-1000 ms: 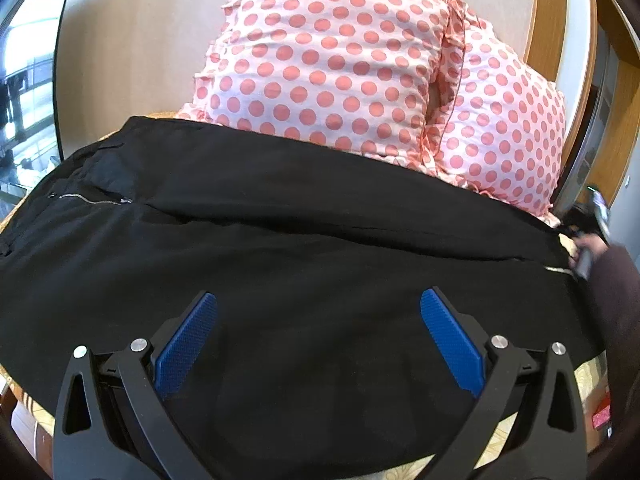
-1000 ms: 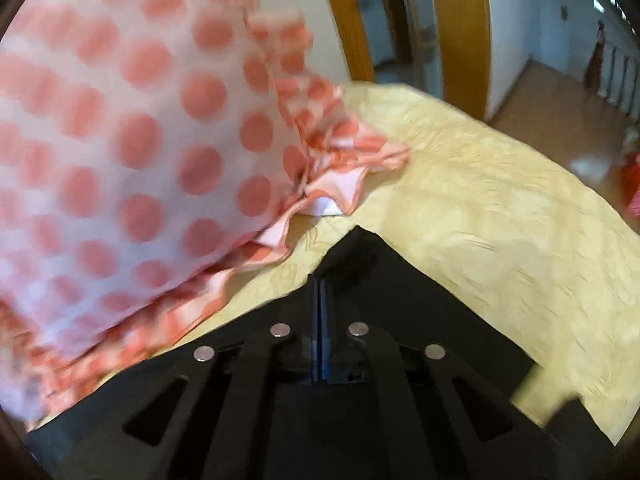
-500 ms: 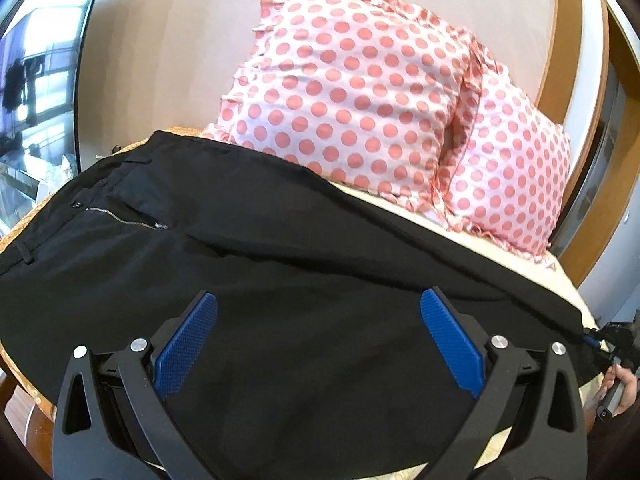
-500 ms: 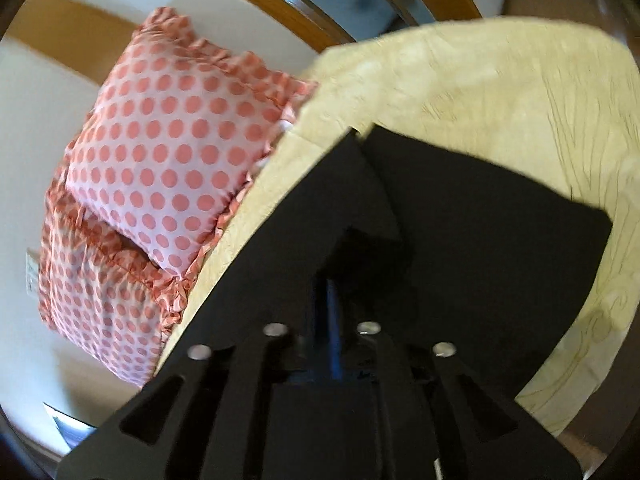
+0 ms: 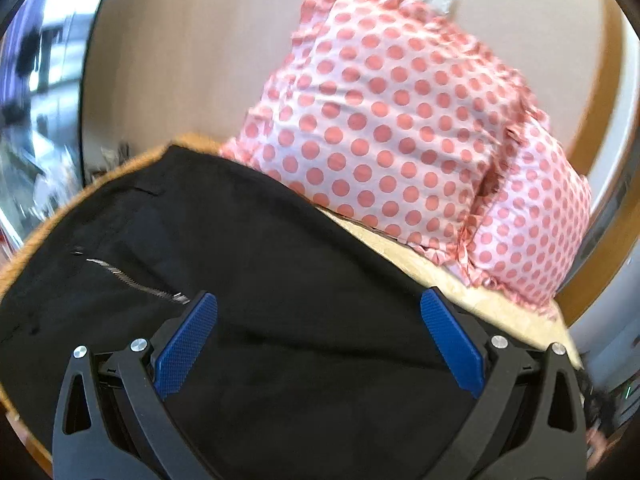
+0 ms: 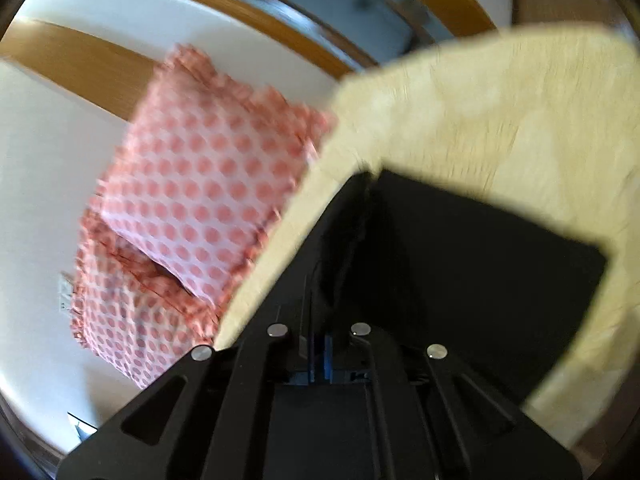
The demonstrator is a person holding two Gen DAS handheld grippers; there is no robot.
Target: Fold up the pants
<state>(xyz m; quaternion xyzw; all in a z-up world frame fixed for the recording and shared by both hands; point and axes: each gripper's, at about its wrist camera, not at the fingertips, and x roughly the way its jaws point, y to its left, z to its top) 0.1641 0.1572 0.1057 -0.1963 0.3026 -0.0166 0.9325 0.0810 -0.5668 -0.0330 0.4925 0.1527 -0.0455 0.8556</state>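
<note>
Two hand-held grippers share the work here, and they are in opposite states. The right hand-held gripper point(image 6: 318, 354) is pinched tight, its blue pads pressed together on a dark fold of the black pants point(image 5: 280, 280), which rises from its grip as a raised ridge of cloth. The left hand-held gripper point(image 5: 318, 344) hovers over the broad middle of the garment with its blue pads point(image 5: 186, 344) spread wide and nothing between them.

The pants lie across the cream bedspread point(image 6: 500, 120), the zipper point(image 5: 132, 278) showing near the left gripper's view, the leg end reaching toward the right gripper. Two pink polka-dot pillows point(image 5: 392, 132) stand propped behind, just beyond the far edge of the cloth.

The step in hand looks like carrying the gripped leg end over toward the waist. To do it well, the right gripper should travel in a low, even arc so the cloth drapes instead of bunching, and keep both layers pinched until the edges line up. The left gripper would help most by pressing or pinning the cloth at the intended fold line, giving a crisp crease. The risks, as it appears: the smooth fabric dragging along the bedspread, or the hem brushing the pillows. Both views are blurred.
</note>
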